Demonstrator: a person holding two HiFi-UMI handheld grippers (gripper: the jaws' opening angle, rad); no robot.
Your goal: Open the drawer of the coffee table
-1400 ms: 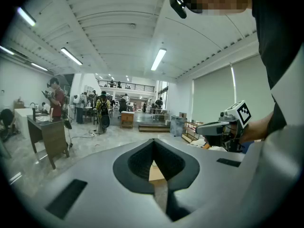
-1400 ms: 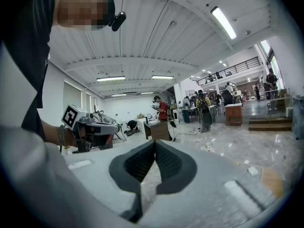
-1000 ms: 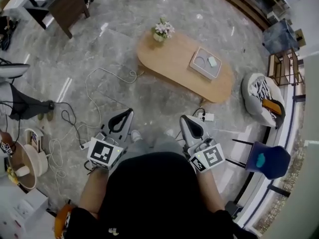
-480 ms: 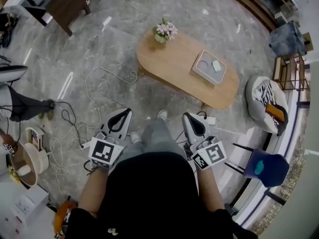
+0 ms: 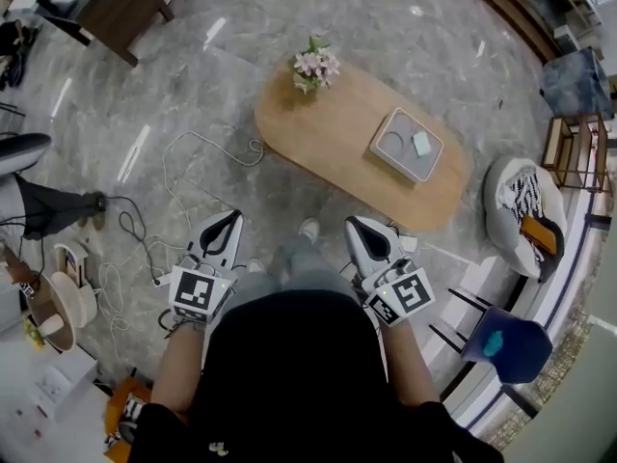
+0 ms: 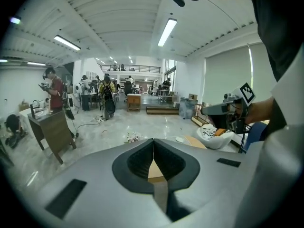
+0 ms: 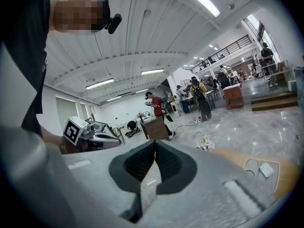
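Observation:
The oval wooden coffee table (image 5: pixel 333 138) stands on the marble floor ahead of me, with a flower pot (image 5: pixel 313 66) at its far left end and a grey tray (image 5: pixel 407 145) on its right half. No drawer front shows from above. My left gripper (image 5: pixel 226 222) and right gripper (image 5: pixel 357 228) hover side by side short of the table's near edge, touching nothing. Both are shut and empty, their dark pads meeting at the tips. A strip of the tabletop (image 6: pixel 194 141) shows past the left gripper (image 6: pixel 153 140). Beyond the right gripper (image 7: pixel 155 141) lie the tray (image 7: pixel 260 167) and tabletop (image 7: pixel 285 175).
White cables (image 5: pixel 193 162) loop over the floor left of the table. A power strip (image 5: pixel 403 242) lies by its near right end. A white beanbag (image 5: pixel 521 215), a blue chair (image 5: pixel 496 345) and a shelf (image 5: pixel 578 152) stand to the right; a dark desk (image 5: pixel 106 3) is at far left.
I have stepped toward the table, one foot now forward between the grippers. Both grippers moved forward with me, still shut. The table sits closer and more centred.

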